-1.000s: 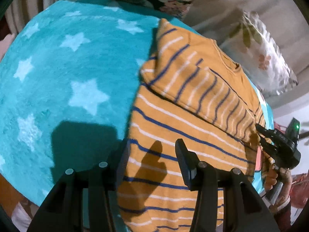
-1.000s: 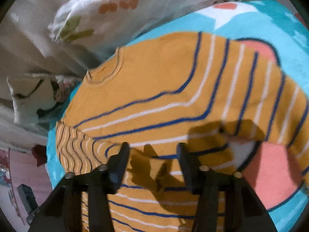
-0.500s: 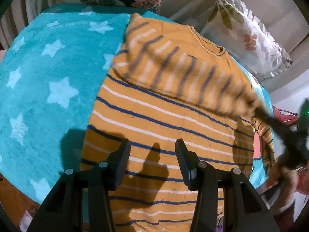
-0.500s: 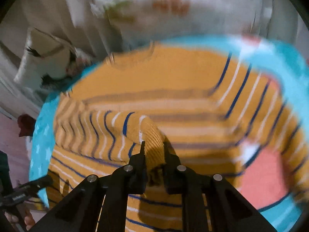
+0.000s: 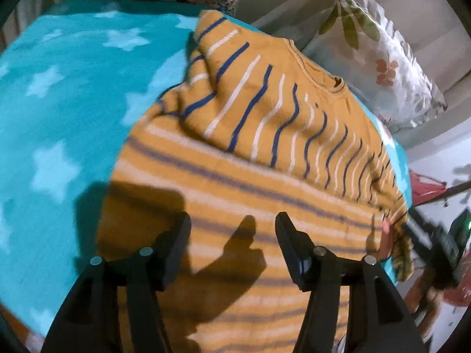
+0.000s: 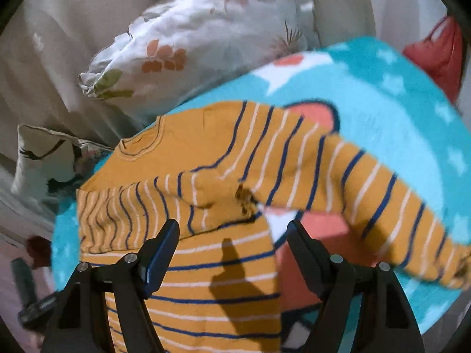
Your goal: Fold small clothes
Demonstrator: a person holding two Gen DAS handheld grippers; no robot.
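A small orange sweater with blue and white stripes (image 5: pixel 244 176) lies flat on a turquoise star blanket (image 5: pixel 59 103). One sleeve (image 5: pixel 265 108) is folded across its chest below the collar. In the right wrist view the sweater (image 6: pixel 206 270) shows this folded sleeve (image 6: pixel 132 206), while the other sleeve (image 6: pixel 368 194) stretches out to the right over the blanket (image 6: pixel 397 111). My left gripper (image 5: pixel 232 247) is open and empty above the sweater's lower body. My right gripper (image 6: pixel 232 253) is open and empty above the sweater's side edge; it also shows at the left wrist view's right edge (image 5: pixel 435 244).
A white floral pillow (image 5: pixel 382 58) leans by the collar end, also in the right wrist view (image 6: pixel 191 35). A second patterned cushion (image 6: pixel 44 158) lies to the left. A red item (image 6: pixel 438 53) sits past the blanket's far right corner.
My right gripper was shut on the sleeve half a second ago, carried it across the chest, and has now let go and opened. My left gripper stayed open above the sweater.
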